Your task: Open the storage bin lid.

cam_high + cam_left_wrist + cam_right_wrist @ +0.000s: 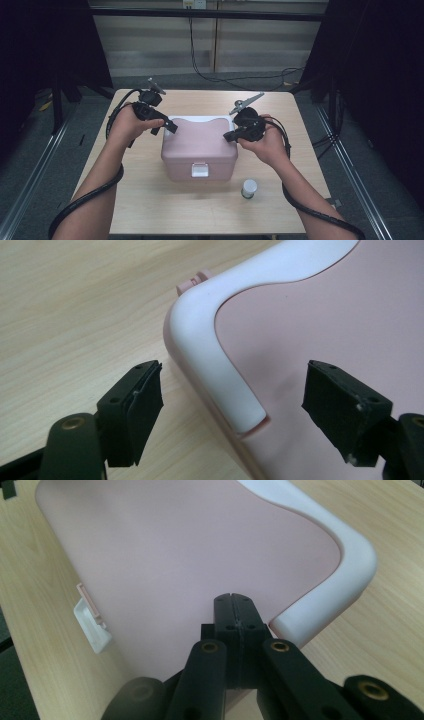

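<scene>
A pink box point(200, 145) with a white latch point(199, 170) on its front stands mid-table, lid down. A white band point(200, 119) runs along the lid's rear edge and corners. My left gripper point(167, 127) hovers at the box's left rear corner. In the left gripper view it point(232, 400) is open, its jaws either side of the white band's corner point(220, 355) without touching it. My right gripper point(230, 136) is at the lid's right edge. In the right gripper view it point(233, 600) is shut on nothing, tips over the pink lid point(190, 555) beside the white band point(345, 580); contact is unclear.
A small white-capped jar point(249, 188) stands on the wooden table point(145, 200) near the box's front right. Cables trail from both grippers along the forearms. Dark curtains flank the table, and metal rails run along the floor at both sides.
</scene>
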The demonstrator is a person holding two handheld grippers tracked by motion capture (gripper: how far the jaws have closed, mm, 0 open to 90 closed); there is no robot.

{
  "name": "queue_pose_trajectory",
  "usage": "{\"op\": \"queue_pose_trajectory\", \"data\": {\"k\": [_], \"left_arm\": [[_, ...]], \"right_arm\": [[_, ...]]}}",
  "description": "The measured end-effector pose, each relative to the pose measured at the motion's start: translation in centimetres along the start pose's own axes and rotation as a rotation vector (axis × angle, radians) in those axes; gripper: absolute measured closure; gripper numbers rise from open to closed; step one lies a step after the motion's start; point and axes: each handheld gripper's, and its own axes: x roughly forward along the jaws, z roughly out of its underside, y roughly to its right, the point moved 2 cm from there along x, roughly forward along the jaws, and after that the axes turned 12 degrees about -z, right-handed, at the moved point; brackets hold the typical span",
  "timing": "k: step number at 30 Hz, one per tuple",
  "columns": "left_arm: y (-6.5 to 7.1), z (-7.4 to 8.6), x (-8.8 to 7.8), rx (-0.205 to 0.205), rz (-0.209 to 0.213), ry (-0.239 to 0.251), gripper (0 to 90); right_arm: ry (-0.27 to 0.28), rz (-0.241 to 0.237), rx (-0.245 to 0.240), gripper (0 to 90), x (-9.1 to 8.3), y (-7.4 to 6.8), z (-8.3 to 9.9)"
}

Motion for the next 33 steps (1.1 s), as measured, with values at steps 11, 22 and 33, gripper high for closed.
{"op": "queue_pose_trajectory", "data": {"k": [11,22,33], "left_arm": [[0.5,-0.7,1.2,-0.035,0.003,-0.002,25.1],[0.7,-1.0,1.3,-0.056,-0.008,0.005,25.4],[0.6,-0.9,0.7,-0.068,0.010,0.035,25.5]], "right_arm": [[-0.012,0.007,-0.004,90.0,0.1,-0.2,-0.1],[-0.006,-0.003,0.011,90.0,0.1,-0.1,-0.1],[-0.020,0.003,0.014,90.0,0.1,-0.1,-0.3]]}}
